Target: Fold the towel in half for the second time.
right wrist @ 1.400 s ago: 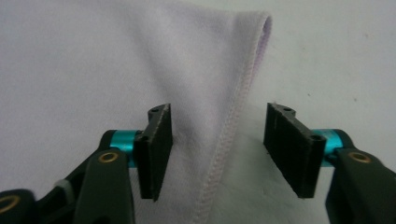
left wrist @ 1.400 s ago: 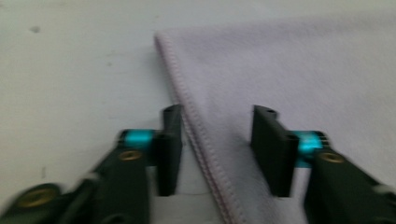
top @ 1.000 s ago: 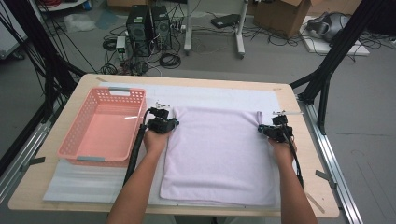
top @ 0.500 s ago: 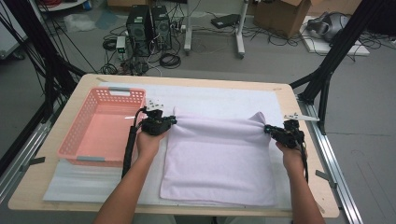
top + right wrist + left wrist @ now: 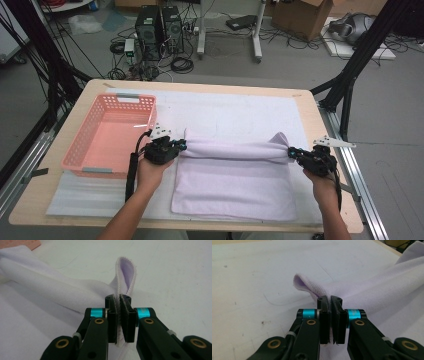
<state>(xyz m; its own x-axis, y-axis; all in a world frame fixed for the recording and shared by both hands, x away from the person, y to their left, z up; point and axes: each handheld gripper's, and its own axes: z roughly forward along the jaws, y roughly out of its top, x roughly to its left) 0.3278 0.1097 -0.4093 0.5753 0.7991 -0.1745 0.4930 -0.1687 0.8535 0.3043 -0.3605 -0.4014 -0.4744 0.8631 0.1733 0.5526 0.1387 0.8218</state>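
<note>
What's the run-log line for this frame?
left gripper: shut on towel far-left corner | right gripper: shut on far-right corner | far edge lifted, near part flat | basket: left

the far edge of the pale lilac terry towel [image 5: 235, 180] has been lifted off the white table cover and drawn back toward the person, so that a raised fold now runs across the cloth where it lay flat a second ago. the left gripper [image 5: 181, 145] and the right gripper [image 5: 292, 153] have been brought nearer the near table edge, each clamped on a far corner of the towel. the right gripper has also been carried outward, beyond the towel's side edge.
</note>
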